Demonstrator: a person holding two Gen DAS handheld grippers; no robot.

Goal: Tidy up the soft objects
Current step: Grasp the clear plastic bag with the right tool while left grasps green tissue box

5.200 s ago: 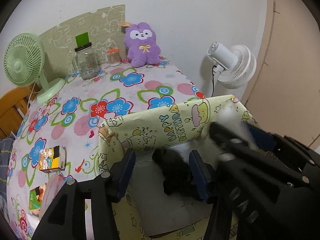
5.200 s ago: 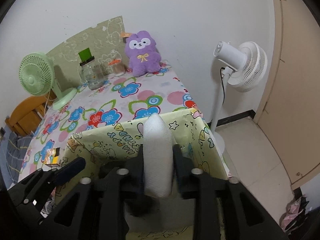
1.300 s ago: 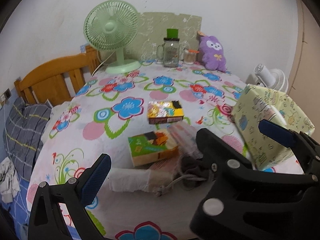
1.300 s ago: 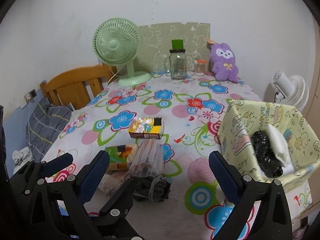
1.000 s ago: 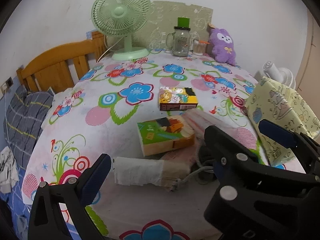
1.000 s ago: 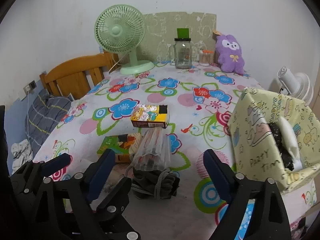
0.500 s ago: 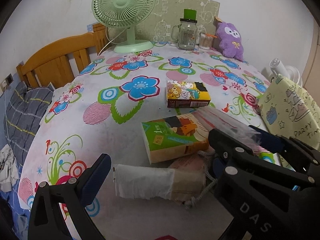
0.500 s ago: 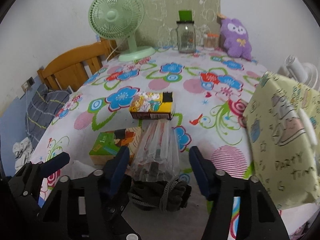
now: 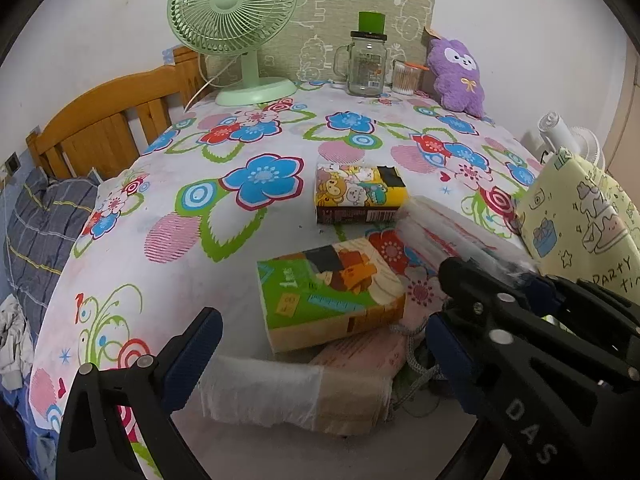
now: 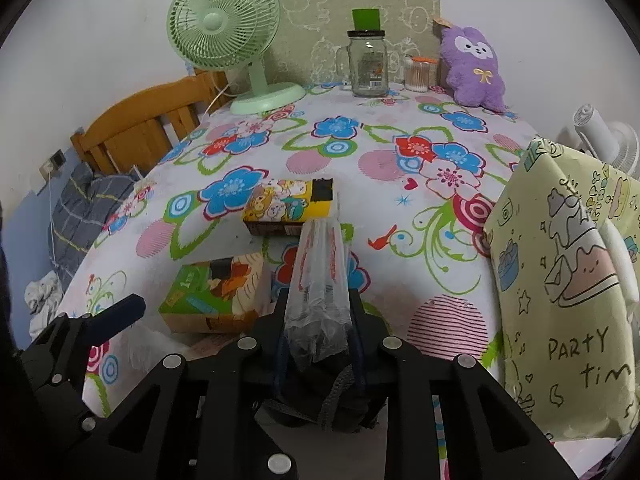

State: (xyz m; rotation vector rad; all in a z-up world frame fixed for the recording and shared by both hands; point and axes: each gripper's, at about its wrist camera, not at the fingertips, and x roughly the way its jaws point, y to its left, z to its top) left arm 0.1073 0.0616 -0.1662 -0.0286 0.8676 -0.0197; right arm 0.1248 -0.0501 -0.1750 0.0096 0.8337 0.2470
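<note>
On a floral tablecloth, the right gripper is closing its jaws onto a clear plastic packet, the left gripper gapes empty over a white roll, and two tissue packs wait at eleven o'clock of the yellow gift bag, so sorting looks partly done.

- Left tongs: matte black plastic arms, blue pads on the fingertips, silver screw heads along the frame.
- Right tongs: same black angular frame with round silver screws; pale "DAS" lettering on its side.
</note>
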